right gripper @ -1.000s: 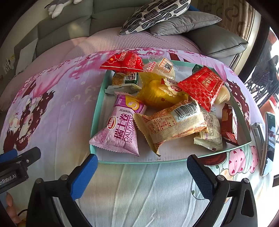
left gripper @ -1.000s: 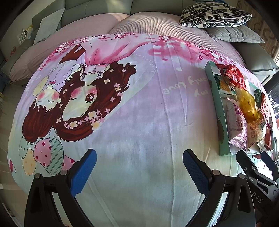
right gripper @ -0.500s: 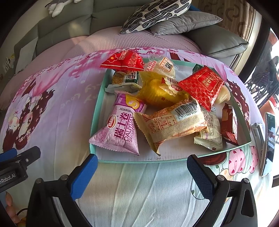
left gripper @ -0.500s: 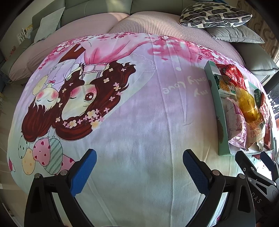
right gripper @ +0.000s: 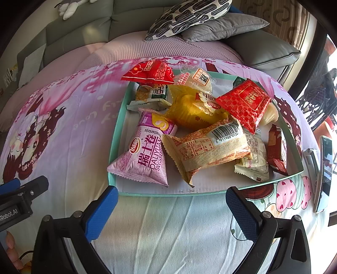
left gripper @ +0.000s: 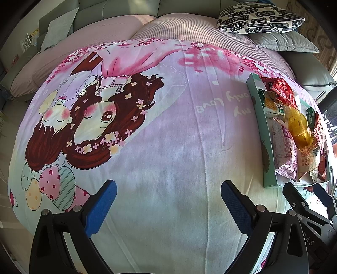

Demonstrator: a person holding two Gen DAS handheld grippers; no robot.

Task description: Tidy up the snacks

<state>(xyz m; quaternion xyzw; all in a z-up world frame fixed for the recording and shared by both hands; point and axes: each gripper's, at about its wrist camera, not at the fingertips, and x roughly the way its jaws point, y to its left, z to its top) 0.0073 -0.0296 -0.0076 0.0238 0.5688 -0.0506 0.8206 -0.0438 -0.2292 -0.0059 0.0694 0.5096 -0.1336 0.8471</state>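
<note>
Just ahead of right gripper [right gripper: 169, 205]: snack tray [right gripper: 118, 134]

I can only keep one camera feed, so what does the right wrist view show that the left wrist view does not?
Only the right wrist view shows the phone, the stuffed toy and the barcode packet's label, over the open right gripper.

Only the left wrist view shows the whole cartoon girl, under the open left gripper.

Both show the snack tray, blanket and patterned pillow.
</note>
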